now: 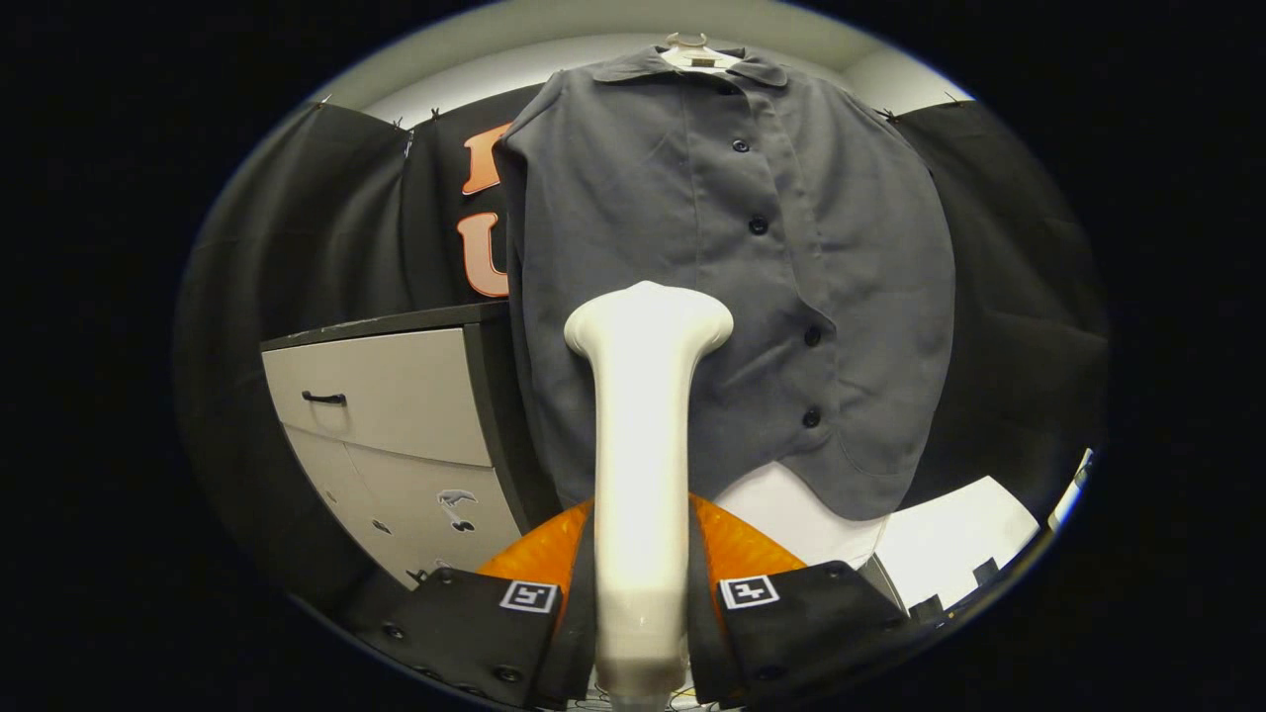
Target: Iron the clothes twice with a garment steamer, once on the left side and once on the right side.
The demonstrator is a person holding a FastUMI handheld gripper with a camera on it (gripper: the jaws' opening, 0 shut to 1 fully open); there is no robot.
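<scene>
Garment steamer (641, 435), white, clamped upright between both fingers of the gripper (641, 593), its long axis pointing straight ahead, head touching or just short of the hanging grey shirt (732, 277) left of its button placket.

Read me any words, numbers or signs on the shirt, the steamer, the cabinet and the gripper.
No readable text.
Tag at the collar of the shirt: too small to read.
Sticker on the cabinet: blurred, unreadable.
Square markers on the hand-held gripper, shut on the steamer: patterns, not words.
</scene>
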